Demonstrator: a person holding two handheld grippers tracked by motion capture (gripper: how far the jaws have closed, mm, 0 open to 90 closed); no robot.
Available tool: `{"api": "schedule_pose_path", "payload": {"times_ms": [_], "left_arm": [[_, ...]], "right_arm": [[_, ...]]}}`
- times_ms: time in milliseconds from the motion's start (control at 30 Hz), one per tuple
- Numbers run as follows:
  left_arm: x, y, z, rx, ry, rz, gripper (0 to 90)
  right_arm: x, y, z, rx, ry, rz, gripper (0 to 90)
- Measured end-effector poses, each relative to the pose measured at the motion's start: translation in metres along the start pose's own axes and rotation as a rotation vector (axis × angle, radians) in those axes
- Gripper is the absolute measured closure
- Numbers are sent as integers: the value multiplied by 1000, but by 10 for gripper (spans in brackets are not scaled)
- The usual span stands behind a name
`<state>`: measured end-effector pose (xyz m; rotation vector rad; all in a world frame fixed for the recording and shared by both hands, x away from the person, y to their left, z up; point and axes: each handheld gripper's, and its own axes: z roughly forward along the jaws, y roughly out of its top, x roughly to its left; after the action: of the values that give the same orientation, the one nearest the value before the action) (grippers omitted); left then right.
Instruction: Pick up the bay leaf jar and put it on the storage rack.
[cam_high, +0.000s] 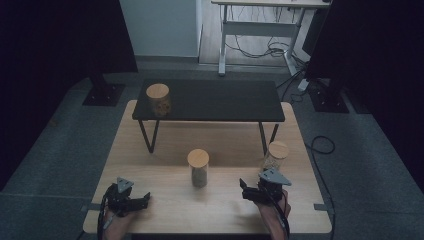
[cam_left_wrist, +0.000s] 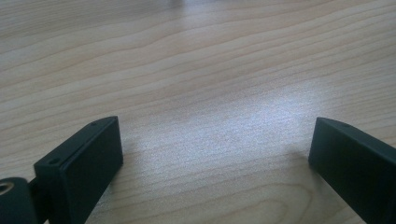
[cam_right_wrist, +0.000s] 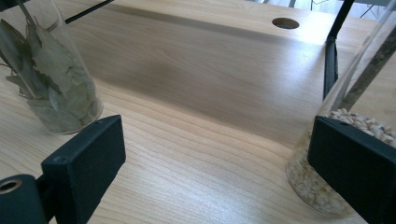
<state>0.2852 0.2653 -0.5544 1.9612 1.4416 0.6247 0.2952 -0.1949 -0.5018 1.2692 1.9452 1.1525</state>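
Seed jar (cam_right_wrist: 322, 186): clear glass cylinder holding pale seeds | leaf jar (cam_right_wrist: 51, 79): holding dried leaves | both grippers (cam_left_wrist: 215, 154) (cam_right_wrist: 217, 158) are standing wide apart, gripping nothing

A clear glass jar with a round wooden lid (cam_high: 276, 155), holding pale grains at its bottom, is stood upright near the table's right edge. A second clear lidded glass jar (cam_high: 198, 168), filled with dried green leaves, is stood upright at mid-table, well apart, toward the near edge.
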Motion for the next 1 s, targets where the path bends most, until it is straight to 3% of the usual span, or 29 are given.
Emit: {"api": "schedule_pose_path", "payload": {"times_ms": [1000], "left_arm": [[0,0,0,0,3,-2,25]], "right_arm": [[22,2,10,-11,28,-17,37]]}}
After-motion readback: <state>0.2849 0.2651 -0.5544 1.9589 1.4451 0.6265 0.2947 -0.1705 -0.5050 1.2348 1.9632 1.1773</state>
